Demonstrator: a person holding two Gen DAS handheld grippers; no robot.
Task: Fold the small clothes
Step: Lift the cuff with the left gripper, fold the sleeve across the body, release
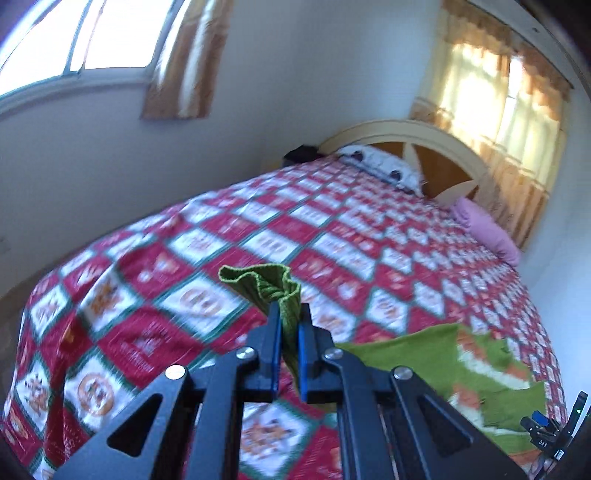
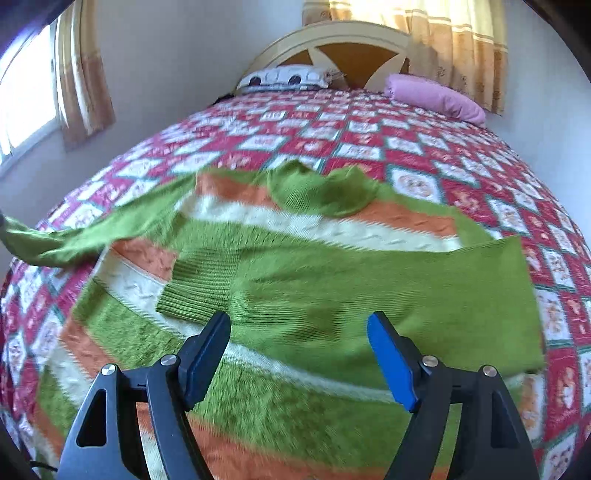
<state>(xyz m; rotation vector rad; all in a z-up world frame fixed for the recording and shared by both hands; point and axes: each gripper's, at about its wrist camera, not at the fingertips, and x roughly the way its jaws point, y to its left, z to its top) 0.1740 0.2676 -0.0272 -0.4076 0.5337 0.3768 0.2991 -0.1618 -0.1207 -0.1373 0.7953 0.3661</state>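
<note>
Black left gripper (image 1: 290, 314) clamped on ribbed green knit cuff (image 1: 264, 282), raised over red-and-white patchwork quilt (image 1: 221, 229). Green, orange and white striped sweater (image 1: 461, 365) at four o'clock; pink pillow (image 1: 487, 229) at two.

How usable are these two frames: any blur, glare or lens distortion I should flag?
Left wrist view: the quilt is motion-smeared, the left tool and its pinched green cuff stay sharp, the window is blown out.
Right wrist view: the sweater is smeared, the open right tool is crisp, fisheye bows the bed, and the curtain glares.
</note>
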